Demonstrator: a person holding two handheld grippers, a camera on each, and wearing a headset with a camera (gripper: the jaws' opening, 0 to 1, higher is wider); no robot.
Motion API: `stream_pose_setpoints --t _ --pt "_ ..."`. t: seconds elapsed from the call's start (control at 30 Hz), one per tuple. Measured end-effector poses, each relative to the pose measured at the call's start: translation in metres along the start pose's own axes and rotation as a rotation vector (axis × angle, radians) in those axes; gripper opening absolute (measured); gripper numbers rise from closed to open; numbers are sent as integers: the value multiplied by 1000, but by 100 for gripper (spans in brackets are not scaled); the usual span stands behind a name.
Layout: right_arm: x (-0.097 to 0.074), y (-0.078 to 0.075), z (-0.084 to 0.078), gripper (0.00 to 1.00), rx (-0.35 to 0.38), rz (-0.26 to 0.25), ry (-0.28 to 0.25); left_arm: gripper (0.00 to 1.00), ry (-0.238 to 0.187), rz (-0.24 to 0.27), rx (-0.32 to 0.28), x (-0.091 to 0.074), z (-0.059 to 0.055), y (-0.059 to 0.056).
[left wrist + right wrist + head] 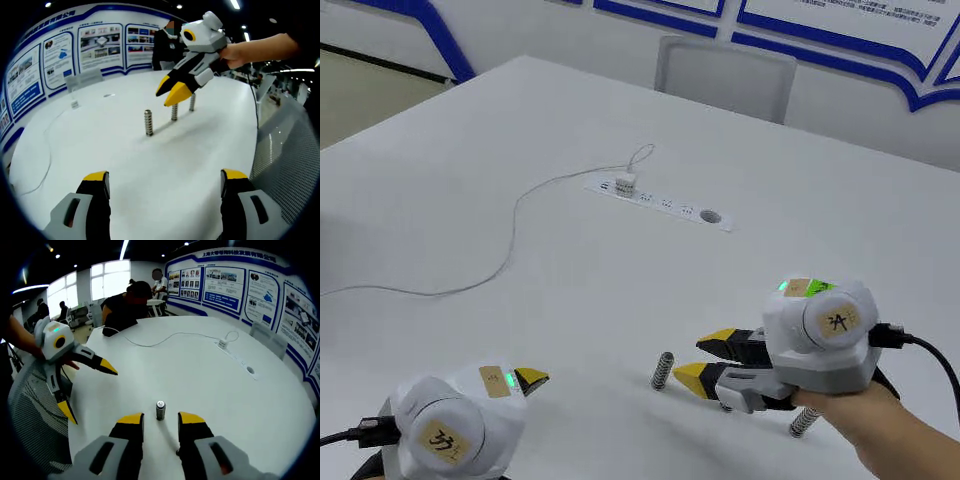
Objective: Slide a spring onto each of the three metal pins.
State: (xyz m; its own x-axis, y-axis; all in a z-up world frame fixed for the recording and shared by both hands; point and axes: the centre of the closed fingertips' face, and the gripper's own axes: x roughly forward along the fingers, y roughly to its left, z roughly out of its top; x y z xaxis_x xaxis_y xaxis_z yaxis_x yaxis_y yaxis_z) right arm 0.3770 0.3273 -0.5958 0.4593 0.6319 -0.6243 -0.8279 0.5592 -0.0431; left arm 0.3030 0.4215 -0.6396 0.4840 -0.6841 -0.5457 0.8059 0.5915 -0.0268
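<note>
Two sets of jaws stand apart, both empty. Left gripper hovers low, well clear. Three springs stand upright on the tabletop, apparently already over their pins. Right gripper sits just beside the nearest spring; a sideways nudge could topple it.

right gripper: light-grey rounded plastic shell, black jaws w/ yellow tips, round tan sticker w/ handwritten mark, green LED on top, black cable at rear. left gripper: same build & colours, tan label on the back, small green light, thin black lead at rear. jaw bases grey w/ slotted cut-outs.
</note>
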Motion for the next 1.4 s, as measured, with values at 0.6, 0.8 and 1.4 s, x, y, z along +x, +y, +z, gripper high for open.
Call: stream_pose_setpoints --t 0.6,0.8,1.4 --pt "-67 -19 -23 39 124 -147 -164 94 12 50 -18 -5 -3 11" --pt "-91 -25 -56 41 152 -205 -141 94 18 41 3 -4 -3 7" --pt "-141 -29 -100 49 253 -329 -185 95 -76 79 -18 -10 17 13"
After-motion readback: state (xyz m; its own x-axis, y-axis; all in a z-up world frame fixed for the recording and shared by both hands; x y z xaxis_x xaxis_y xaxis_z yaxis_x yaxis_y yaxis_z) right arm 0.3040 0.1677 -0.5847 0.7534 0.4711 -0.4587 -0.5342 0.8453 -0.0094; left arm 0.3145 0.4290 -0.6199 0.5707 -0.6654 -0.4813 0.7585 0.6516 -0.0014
